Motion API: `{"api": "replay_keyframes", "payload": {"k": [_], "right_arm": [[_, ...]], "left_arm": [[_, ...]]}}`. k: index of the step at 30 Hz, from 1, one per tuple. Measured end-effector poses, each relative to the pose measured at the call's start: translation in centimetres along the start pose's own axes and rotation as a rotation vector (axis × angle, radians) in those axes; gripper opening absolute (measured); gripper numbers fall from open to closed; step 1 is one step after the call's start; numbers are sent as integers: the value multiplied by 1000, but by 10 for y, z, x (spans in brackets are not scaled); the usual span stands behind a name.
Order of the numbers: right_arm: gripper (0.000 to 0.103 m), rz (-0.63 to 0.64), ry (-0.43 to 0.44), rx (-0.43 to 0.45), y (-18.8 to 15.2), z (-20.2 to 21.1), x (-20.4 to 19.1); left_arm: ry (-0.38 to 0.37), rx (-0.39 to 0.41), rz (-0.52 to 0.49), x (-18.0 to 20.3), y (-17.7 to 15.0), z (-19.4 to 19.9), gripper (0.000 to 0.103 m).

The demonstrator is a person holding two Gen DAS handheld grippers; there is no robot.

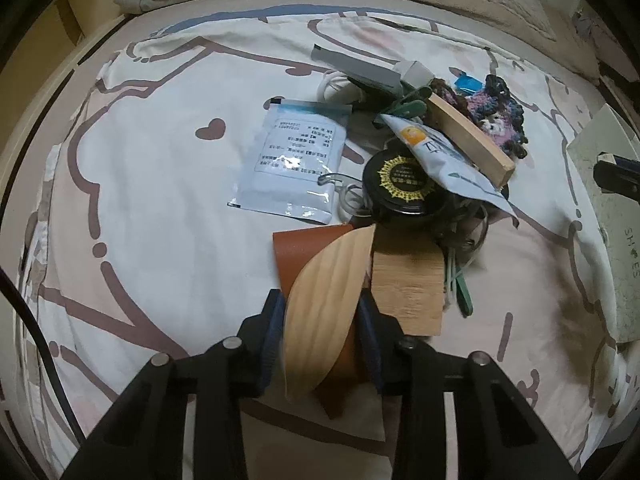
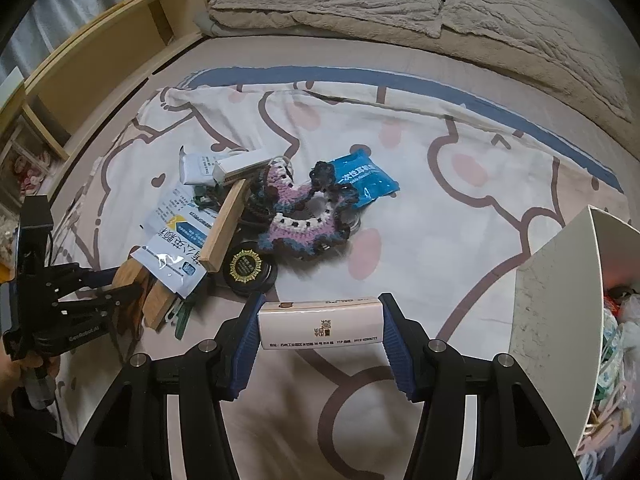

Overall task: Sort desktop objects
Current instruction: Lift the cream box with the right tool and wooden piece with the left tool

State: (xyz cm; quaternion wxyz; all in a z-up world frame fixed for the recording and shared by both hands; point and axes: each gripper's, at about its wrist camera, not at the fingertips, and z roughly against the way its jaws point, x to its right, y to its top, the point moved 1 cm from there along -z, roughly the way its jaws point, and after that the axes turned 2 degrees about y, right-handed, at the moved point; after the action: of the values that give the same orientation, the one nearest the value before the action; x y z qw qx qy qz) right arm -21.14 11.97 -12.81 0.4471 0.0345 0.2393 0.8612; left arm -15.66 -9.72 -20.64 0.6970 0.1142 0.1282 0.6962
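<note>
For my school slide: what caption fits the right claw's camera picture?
Right claw grips a white box over a bed piled with odds and ends.

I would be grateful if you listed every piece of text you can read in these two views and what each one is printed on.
"GenRobot.AI": on the left gripper body.
"SH ES", with a mark between the letters: on the white box.
The white carton in the right gripper: logo and print line, too small to quote.
Blue-white sachet, black round tin, blue packet: unreadable.

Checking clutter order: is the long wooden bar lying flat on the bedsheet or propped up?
Propped up. The wooden bar slants across the pile, resting on the white pouch and round black tin.
</note>
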Motion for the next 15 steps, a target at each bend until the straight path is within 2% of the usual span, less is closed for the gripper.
{"api": "replay_keyframes", "payload": {"k": [15], "right_arm": [[57,-5,-21,30,-3,19,5]], "left_arm": [[9,73,-12,0,7,26,36]]}}
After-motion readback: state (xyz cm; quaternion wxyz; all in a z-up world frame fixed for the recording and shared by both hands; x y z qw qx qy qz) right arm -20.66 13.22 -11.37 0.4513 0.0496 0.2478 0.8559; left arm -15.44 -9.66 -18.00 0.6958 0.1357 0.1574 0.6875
